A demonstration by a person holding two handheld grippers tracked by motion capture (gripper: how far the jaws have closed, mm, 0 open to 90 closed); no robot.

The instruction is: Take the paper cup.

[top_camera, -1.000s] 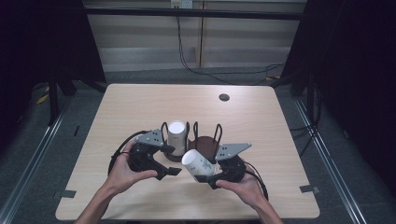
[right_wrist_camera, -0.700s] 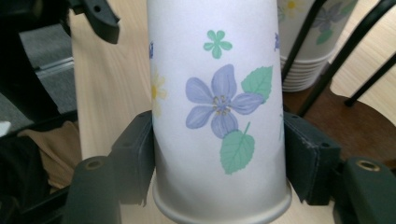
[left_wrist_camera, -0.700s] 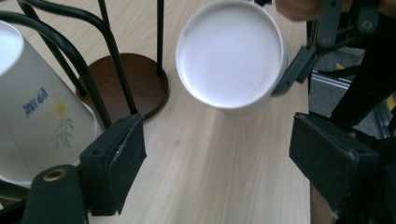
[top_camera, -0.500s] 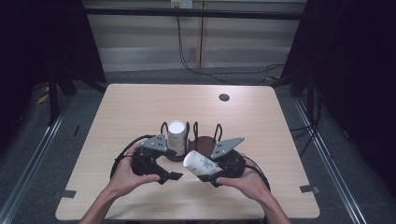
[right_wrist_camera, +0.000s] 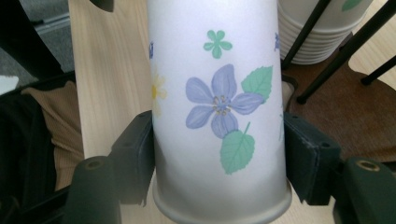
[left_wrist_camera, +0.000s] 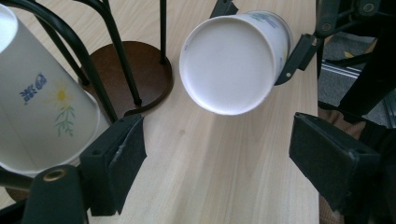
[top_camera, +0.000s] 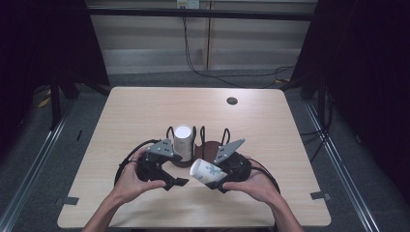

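We count two grippers, one in each hand, and one wire cup holder (top_camera: 200,145) on a round brown base (left_wrist_camera: 135,74), standing at the middle of the wooden table (top_camera: 145,111).

One loose paper cup (top_camera: 207,173) with a flower print is clamped across its side by the right gripper (top_camera: 223,175); in the right gripper view both pads press the cup wall. The cup lies tilted, nearly on its side, held just in front of the holder, with its closed bottom turned toward the left gripper (top_camera: 169,181).

We find the left gripper with its jaws spread apart and nothing between them. In the left gripper view the white bottom of the held cup faces us between the two pads, clear of both.

The holder contains one stack of inverted paper cups (top_camera: 183,142) in its left section; the right gripper view shows several nested rims, too close together to count. The black uprights of the holder stand between that stack and the held cup.

One small dark round fitting (top_camera: 232,101) sits near the far right edge of the table, well apart from the work. Cables hang down the wall behind the table.
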